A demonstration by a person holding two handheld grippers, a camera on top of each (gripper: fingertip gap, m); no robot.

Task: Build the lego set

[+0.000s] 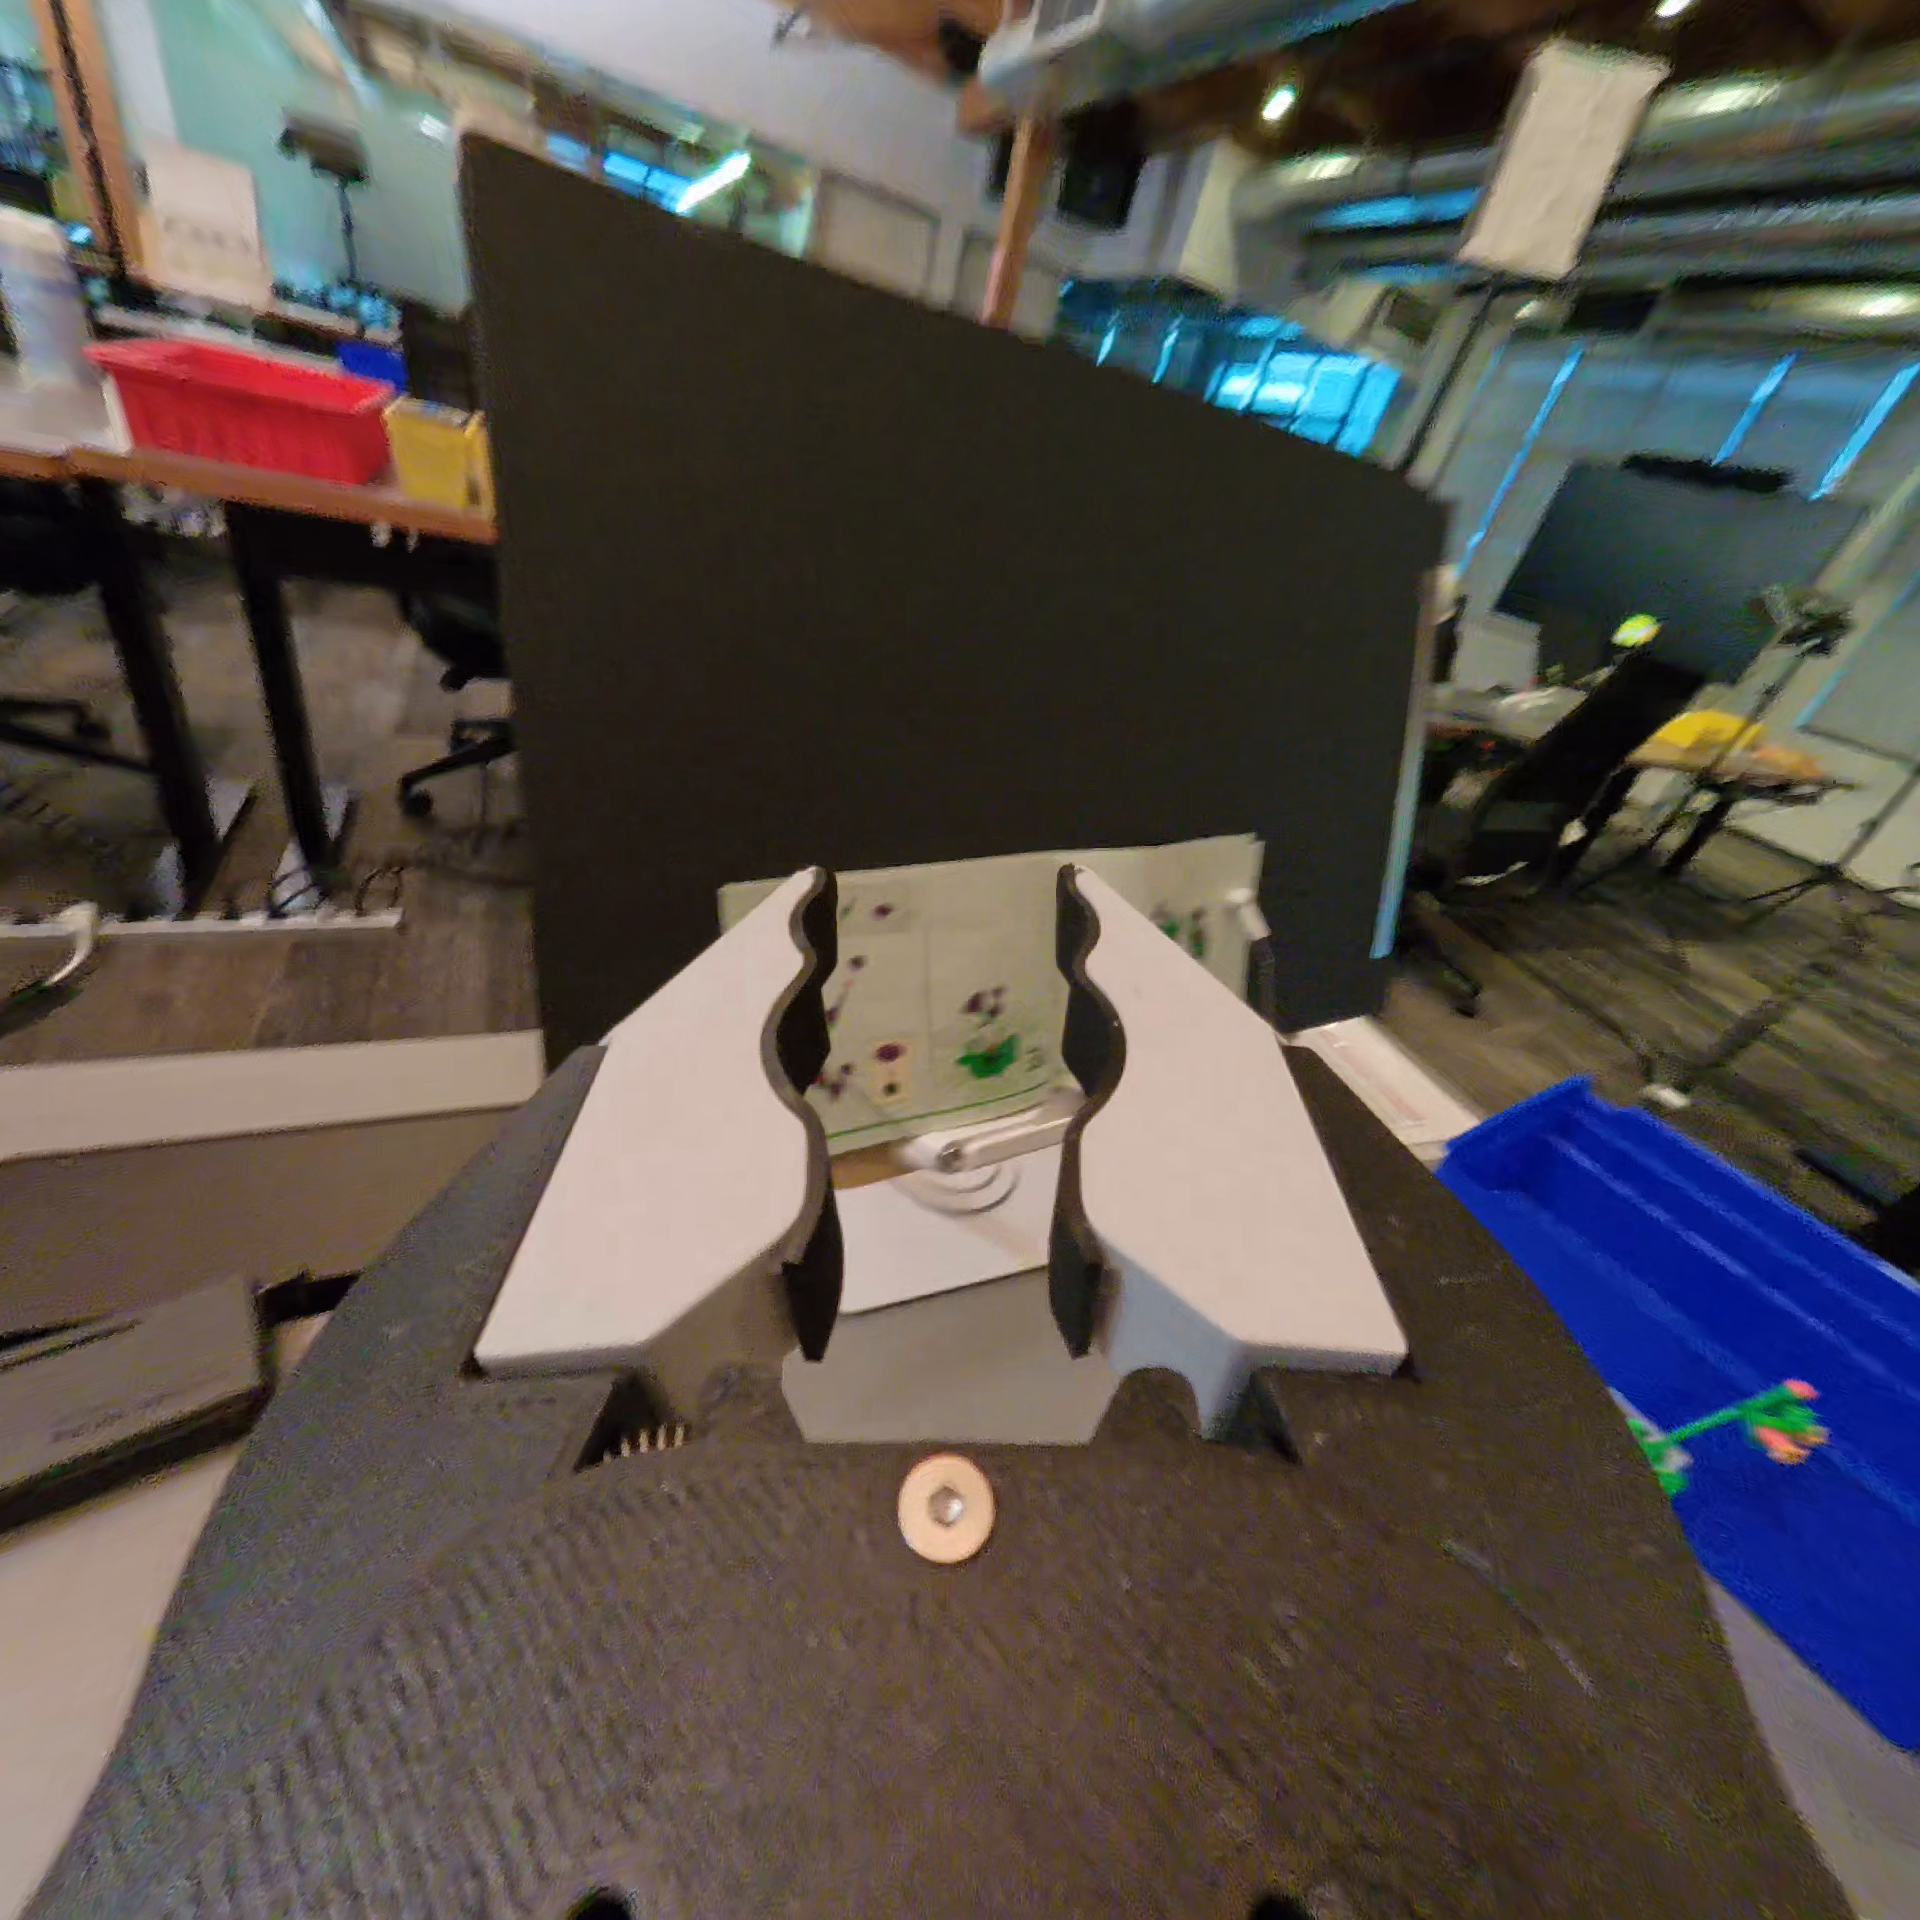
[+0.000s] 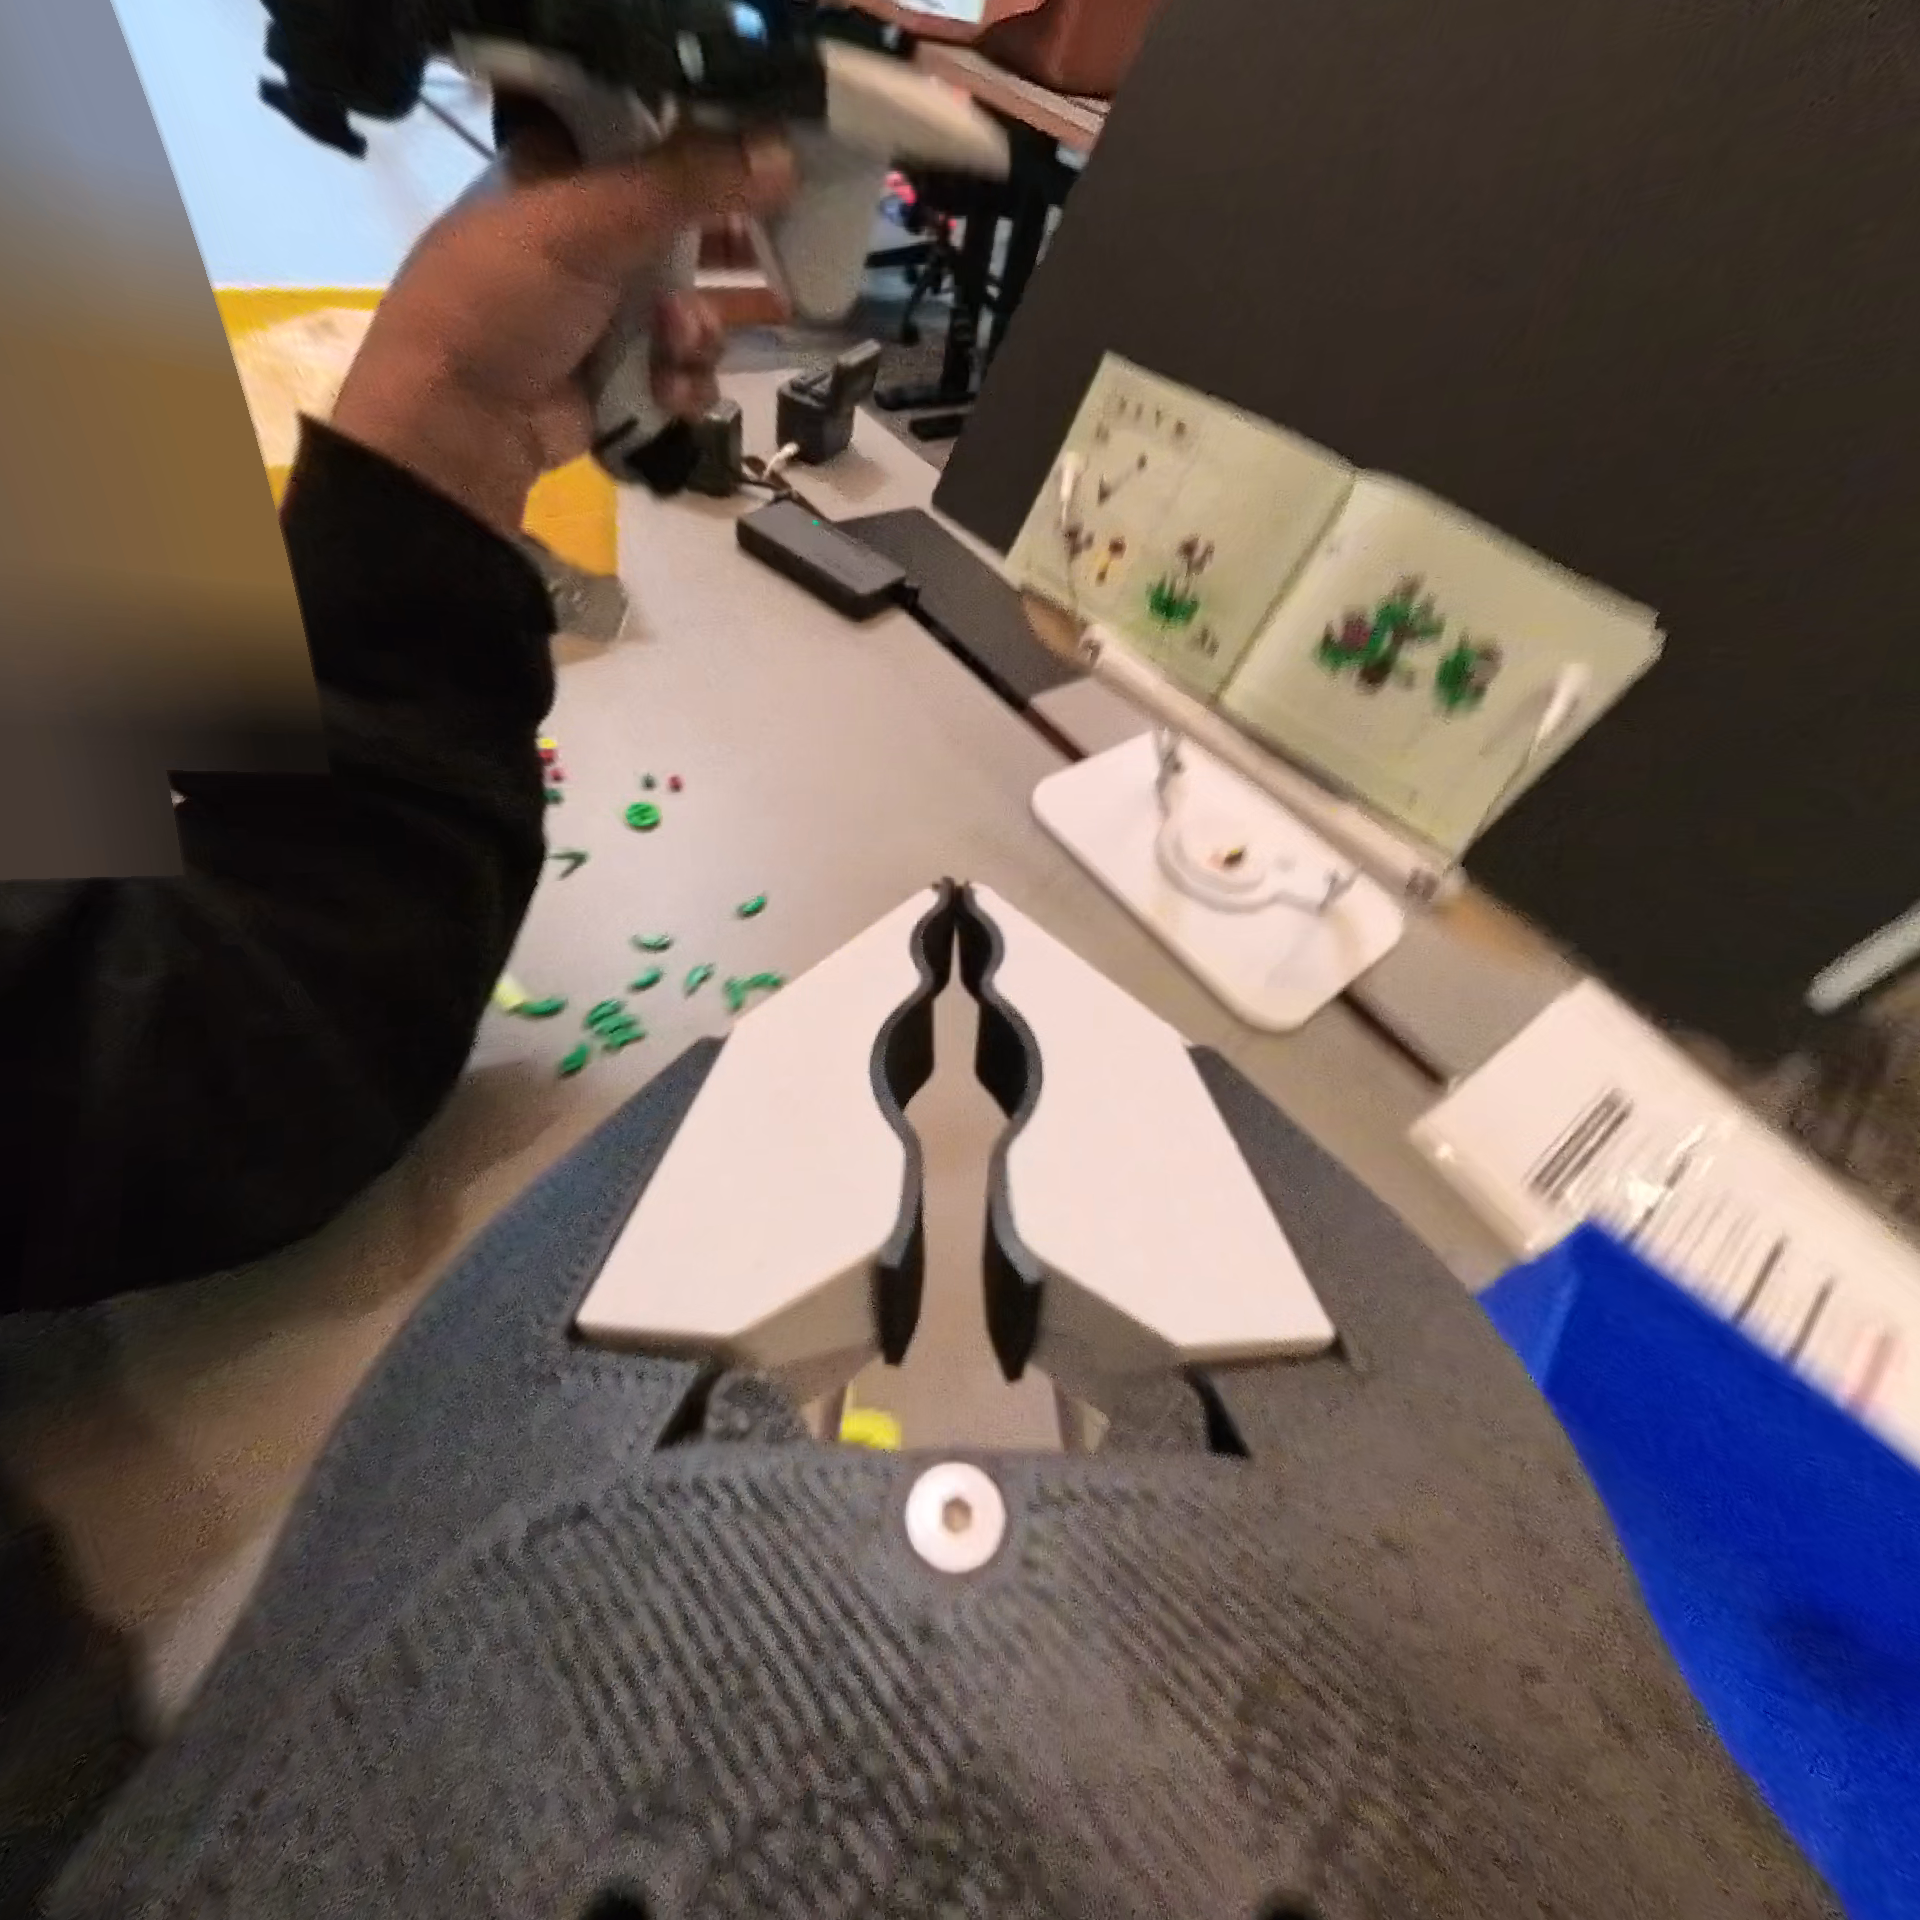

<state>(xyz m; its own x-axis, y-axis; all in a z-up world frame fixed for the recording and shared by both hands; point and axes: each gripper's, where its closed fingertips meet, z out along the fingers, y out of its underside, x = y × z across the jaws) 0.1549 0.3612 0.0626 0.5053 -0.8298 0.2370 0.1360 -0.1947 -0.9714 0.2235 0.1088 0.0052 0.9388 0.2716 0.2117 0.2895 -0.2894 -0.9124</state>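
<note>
open-plan office/lab | desks (image 1: 291, 488) | storage bins (image 1: 244, 410) | exposed ceiling ducts (image 1: 1143, 52) | tripods (image 1: 1787, 665)

**Lighting and picture quality, both wrist views**

Left wrist view: even indoor light, moderately bright. Sources are ceiling lamps (image 1: 1278, 101) at the top and bluish windows (image 1: 1294, 384) behind the black backdrop board (image 1: 935, 623). Strong wide-angle bending: ceiling ducts and desk edges curve toward the corners. Background and edges are smeared with motion blur; the left claw (image 1: 945, 904) is sharp, with soft shadow between its pads.

Right wrist view: dimmer and grainier. Heavy motion blur on the person's hand (image 2: 520, 312), the instruction booklet (image 2: 1330, 603) and the blue bin (image 2: 1714, 1507). Green pieces (image 2: 613, 1023) on the bench (image 2: 810, 748) are soft. No hard shadows, no glare. A flat masked patch covers the upper left.
</note>
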